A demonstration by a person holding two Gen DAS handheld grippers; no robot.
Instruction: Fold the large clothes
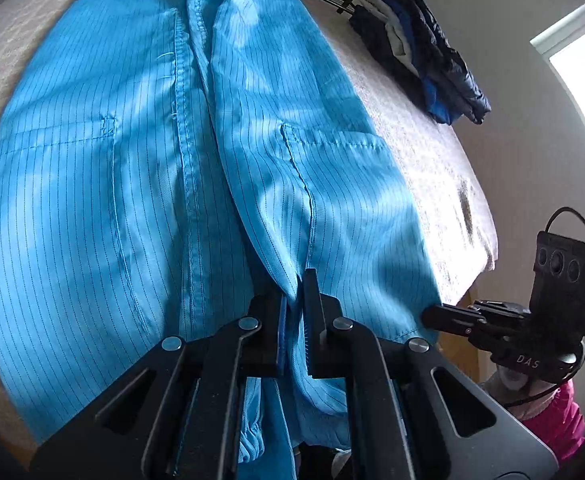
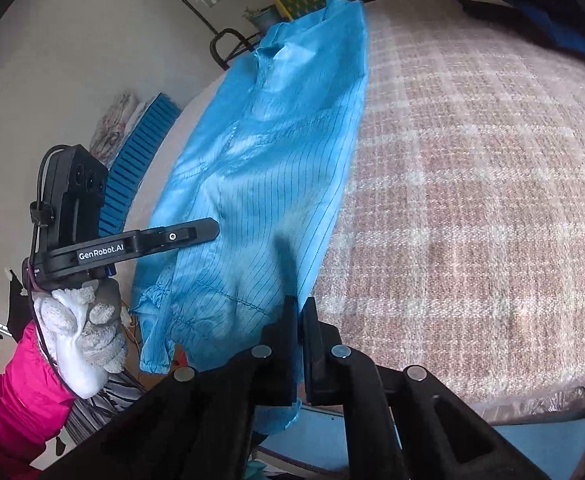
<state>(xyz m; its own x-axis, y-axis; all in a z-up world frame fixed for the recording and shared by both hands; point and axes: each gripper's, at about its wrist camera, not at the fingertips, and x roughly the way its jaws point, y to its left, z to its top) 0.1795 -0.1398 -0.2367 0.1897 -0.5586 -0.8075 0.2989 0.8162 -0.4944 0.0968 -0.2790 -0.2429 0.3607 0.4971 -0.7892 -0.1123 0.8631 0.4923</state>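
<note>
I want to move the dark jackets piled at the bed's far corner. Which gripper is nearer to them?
Right. The right gripper grips the blue coat at the hem corner on the jackets' side; the left gripper pinches the hem mid-coat, farther away.

The coat [image 1: 104, 184] was bright blue with thin dark pinstripes and blue stitching. The blanket [image 2: 472, 208] under it bore a faded check of brownish pink and cream. Beyond the coat's far right edge, a heap of clothes [image 1: 424, 52] showed navy, royal blue and white. Both grippers, left [image 1: 294, 320] and right [image 2: 300, 320], were black, the left with blue pads. The hand [image 2: 84, 336] beside the coat's hem wore a white-and-grey glove over a magenta sleeve [image 2: 16, 412].
</note>
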